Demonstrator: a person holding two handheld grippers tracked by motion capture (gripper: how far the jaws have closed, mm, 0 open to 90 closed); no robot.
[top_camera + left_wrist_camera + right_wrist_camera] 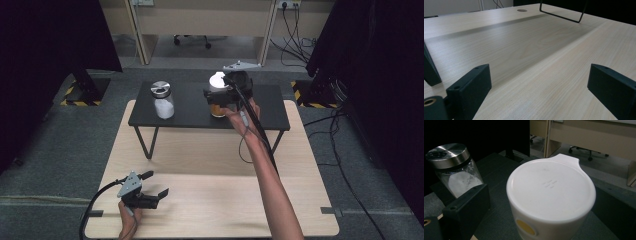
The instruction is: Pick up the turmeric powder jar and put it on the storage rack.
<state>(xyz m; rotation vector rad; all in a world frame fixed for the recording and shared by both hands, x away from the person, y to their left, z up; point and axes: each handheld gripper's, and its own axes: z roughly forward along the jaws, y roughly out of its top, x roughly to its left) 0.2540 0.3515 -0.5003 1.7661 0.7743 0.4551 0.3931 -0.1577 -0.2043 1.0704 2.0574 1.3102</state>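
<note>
A jar with a white lid [218, 80] and orange contents stands on the low black table [192, 117]. My right gripper [220, 97] is at this jar, held from the near side. In the right gripper view the white-lidded jar [551, 192] sits between the jaws; the left finger [469, 205] stands apart from its wall, and the other finger is hidden behind it. A glass jar of white powder with a metal lid [163, 100] [456, 172] stands further left. My left gripper [157, 183] [540, 75] rests low over the wooden table [215, 200], open and empty.
The black table's wire legs [561, 15] stand on the wooden table's far half. Dark panels [50, 35] flank both sides. Cables [340, 165] run over the floor at the right, and an office chair base [192, 40] and desks lie beyond.
</note>
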